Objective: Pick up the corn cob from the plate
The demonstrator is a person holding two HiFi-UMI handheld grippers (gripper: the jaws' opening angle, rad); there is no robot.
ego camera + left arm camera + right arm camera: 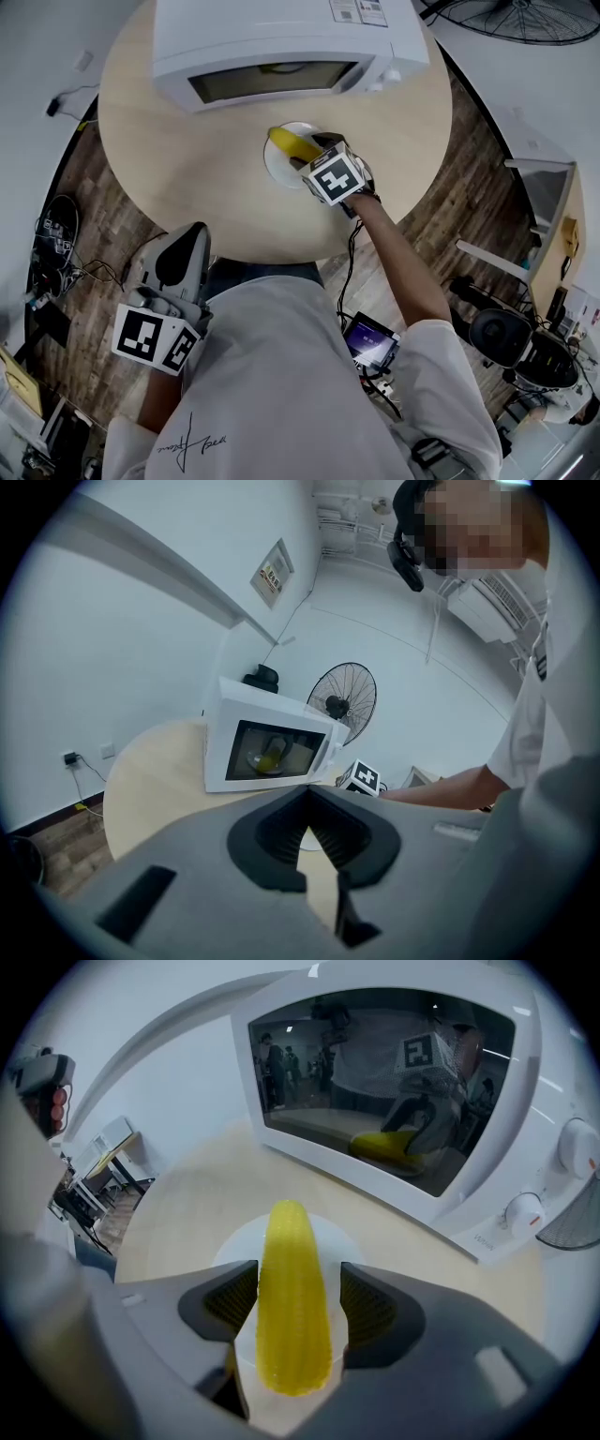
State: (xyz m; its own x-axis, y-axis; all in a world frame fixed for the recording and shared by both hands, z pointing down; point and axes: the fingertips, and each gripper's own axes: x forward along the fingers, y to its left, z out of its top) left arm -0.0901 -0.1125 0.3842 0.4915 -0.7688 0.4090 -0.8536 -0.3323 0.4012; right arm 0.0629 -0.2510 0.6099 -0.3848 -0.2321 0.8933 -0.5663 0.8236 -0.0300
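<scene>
A yellow corn cob (292,1288) lies lengthwise on a small white plate (342,1241) on the round wooden table (169,122). My right gripper (295,1309) points steeply down over it, open, with the cob between its two dark pads (373,1309). The right pad stands slightly off the cob; the left one is right at its edge. From the head view, the corn cob (293,144) pokes out up-left past the right gripper (317,150) on the plate (274,161). My left gripper (187,239) hangs near my waist off the table's front edge, shut and empty, tips together (306,829).
A white microwave (281,37) with a closed glass door stands at the back of the table just behind the plate; its knobs (525,1213) face the right side. A floor fan (525,19) and cluttered furniture sit beyond the table at the right.
</scene>
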